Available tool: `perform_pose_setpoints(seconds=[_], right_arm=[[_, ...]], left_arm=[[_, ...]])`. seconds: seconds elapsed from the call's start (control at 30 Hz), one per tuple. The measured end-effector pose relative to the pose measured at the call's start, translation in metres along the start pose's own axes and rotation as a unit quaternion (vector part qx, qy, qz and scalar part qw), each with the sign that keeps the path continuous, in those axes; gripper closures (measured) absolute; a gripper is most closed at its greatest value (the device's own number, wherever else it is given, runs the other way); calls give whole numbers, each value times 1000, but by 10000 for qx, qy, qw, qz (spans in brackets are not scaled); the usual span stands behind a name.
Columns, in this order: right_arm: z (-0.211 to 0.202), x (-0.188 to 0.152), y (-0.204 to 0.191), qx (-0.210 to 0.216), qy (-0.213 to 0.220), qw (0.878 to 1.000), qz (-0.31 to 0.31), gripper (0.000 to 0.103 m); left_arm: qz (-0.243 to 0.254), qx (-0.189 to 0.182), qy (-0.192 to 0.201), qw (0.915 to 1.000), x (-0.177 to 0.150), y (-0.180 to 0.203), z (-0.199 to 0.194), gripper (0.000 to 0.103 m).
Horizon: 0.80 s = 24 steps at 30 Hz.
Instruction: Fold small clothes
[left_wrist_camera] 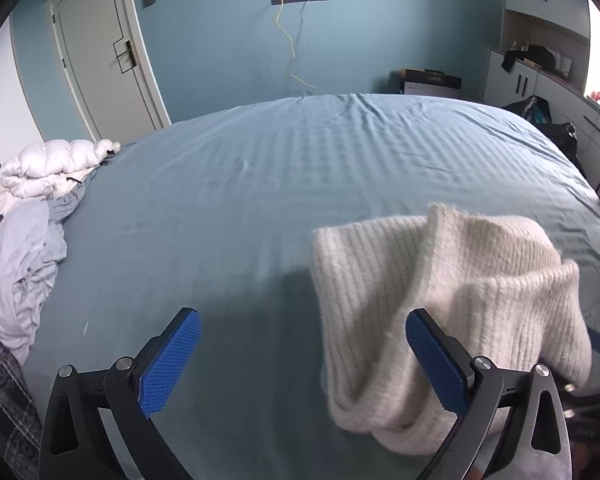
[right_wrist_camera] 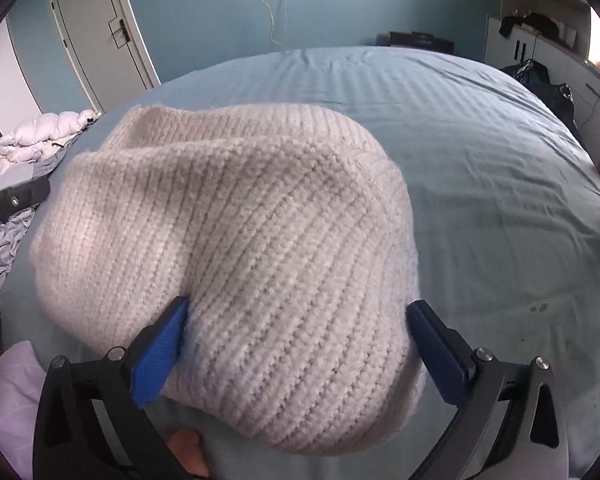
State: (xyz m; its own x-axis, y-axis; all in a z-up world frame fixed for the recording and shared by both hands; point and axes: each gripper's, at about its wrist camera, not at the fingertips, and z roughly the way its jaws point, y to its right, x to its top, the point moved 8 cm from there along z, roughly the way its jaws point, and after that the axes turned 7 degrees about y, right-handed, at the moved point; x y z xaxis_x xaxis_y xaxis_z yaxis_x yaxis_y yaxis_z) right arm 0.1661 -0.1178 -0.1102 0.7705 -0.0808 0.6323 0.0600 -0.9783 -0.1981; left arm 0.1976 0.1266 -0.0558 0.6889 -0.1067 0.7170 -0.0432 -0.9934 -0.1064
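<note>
Blue-padded fingers of the right gripper [right_wrist_camera: 298,354] are spread to their widest at the bottom of the right wrist view, angled steeply down toward the bed [right_wrist_camera: 479,168]. Between them the cream knitted garment [right_wrist_camera: 236,248] is seen; the left pad [right_wrist_camera: 160,356] lies against the knit's edge and the right pad stands just beside it, so the fabric is not pinched. No firm hold is shown. The garment is bunched in a rounded heap that fills the centre and left of that frame, lying on the blue sheet.

In the left wrist view the left gripper [left_wrist_camera: 303,364] is likewise pointed downward, its jaws held wide apart over bare sheet, with nothing between them. Its right finger [left_wrist_camera: 435,364] is placed in front of the garment [left_wrist_camera: 451,280], which occupies the lower right of the frame; whether the two touch cannot be told. A black part of the other tool is glimpsed at the far right edge.

Farther out, a white puffer jacket [left_wrist_camera: 48,168] and a crumpled pale sheet [left_wrist_camera: 16,272] are piled at the left edge of the bed. A door [left_wrist_camera: 104,48] is set in the blue wall at upper left.
</note>
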Motion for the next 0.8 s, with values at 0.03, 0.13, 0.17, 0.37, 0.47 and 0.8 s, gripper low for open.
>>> perform_pose_setpoints(seconds=[0.03, 0.13, 0.17, 0.37, 0.47, 0.8], right_arm=[[-3, 6, 3, 148, 9, 9998, 96, 1], [-31, 21, 18, 218, 504, 9975, 452, 1], [-40, 26, 29, 115, 655, 9959, 621, 1], [-26, 3, 55, -88, 217, 9952, 955, 1], [-13, -13, 52, 146, 156, 9944, 1037, 1], [-30, -4, 54, 636, 64, 9858, 1550, 1]], left_arm=[[66, -97, 18, 9999, -1, 7, -1, 0], [481, -91, 143, 9987, -5, 25, -1, 0], [642, 48, 184, 9978, -6, 28, 2, 0], [452, 510, -7, 9977, -18, 13, 34, 0], [109, 145, -327, 9993, -25, 3, 52, 0], [242, -18, -356, 9991, -12, 2, 27, 0]])
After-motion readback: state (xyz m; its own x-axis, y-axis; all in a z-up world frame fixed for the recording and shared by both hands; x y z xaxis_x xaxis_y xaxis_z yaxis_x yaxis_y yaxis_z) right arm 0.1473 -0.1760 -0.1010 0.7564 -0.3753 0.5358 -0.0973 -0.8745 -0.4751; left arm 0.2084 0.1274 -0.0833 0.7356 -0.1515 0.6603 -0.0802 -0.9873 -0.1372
